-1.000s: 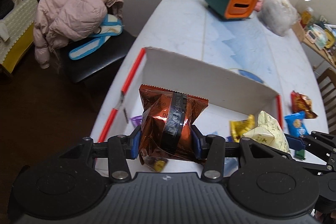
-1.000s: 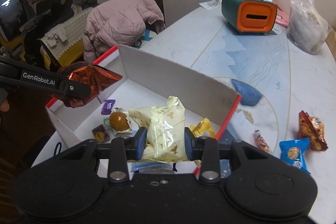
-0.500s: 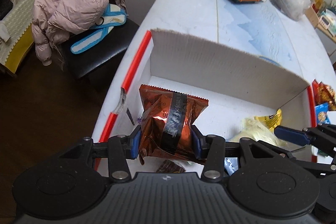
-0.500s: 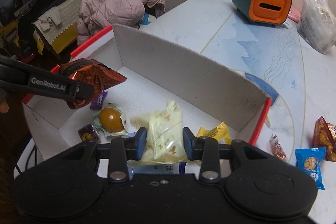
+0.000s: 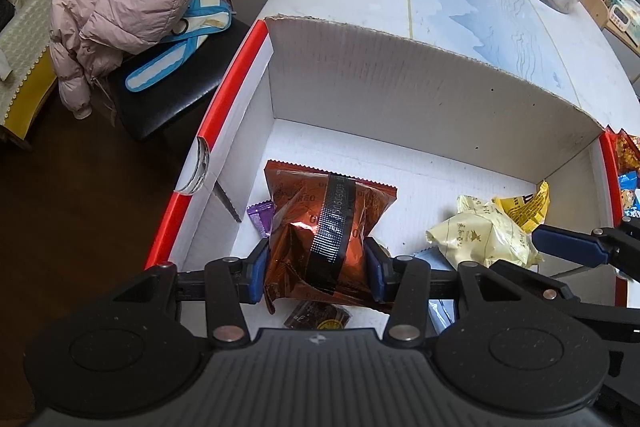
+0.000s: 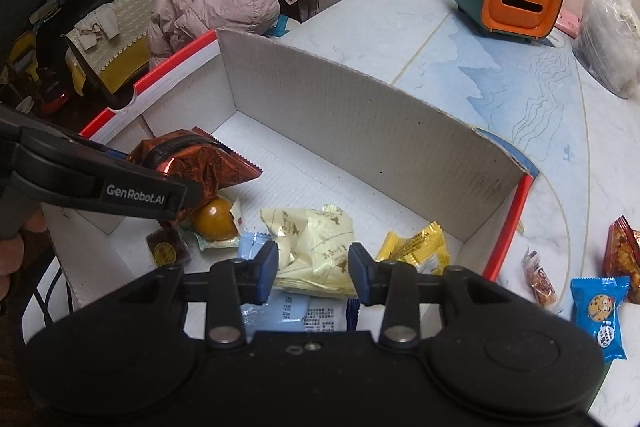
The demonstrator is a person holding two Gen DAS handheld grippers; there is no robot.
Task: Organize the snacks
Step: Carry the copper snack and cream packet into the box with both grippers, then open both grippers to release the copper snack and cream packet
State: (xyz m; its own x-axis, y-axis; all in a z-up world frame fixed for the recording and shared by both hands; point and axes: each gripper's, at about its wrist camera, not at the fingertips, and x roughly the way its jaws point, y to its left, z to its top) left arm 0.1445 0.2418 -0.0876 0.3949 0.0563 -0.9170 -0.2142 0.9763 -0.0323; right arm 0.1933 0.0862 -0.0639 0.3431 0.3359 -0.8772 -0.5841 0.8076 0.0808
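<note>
A white cardboard box (image 5: 420,79) with red edges lies open on the table. My left gripper (image 5: 316,267) is shut on a copper-brown snack packet (image 5: 320,211) with a black band, low over the box's left end. In the right wrist view that packet (image 6: 200,163) hangs from the left gripper's fingers (image 6: 132,195). My right gripper (image 6: 312,267) has a cream snack packet (image 6: 316,239) between its pads; its jaws are opening, and the pads still touch the packet's sides. The cream packet (image 5: 480,239) rests on the box floor.
In the box lie a yellow packet (image 6: 416,247), an orange round snack (image 6: 212,219), a purple candy (image 5: 260,219) and a light blue packet (image 6: 288,311). Right of the box on the table are a blue cookie packet (image 6: 600,315) and a red packet (image 6: 622,251). A green-orange organiser (image 6: 508,3) stands far back.
Both grippers have sunk lower into the box with their packets. The cream packet has come down onto the box floor among the other snacks.
</note>
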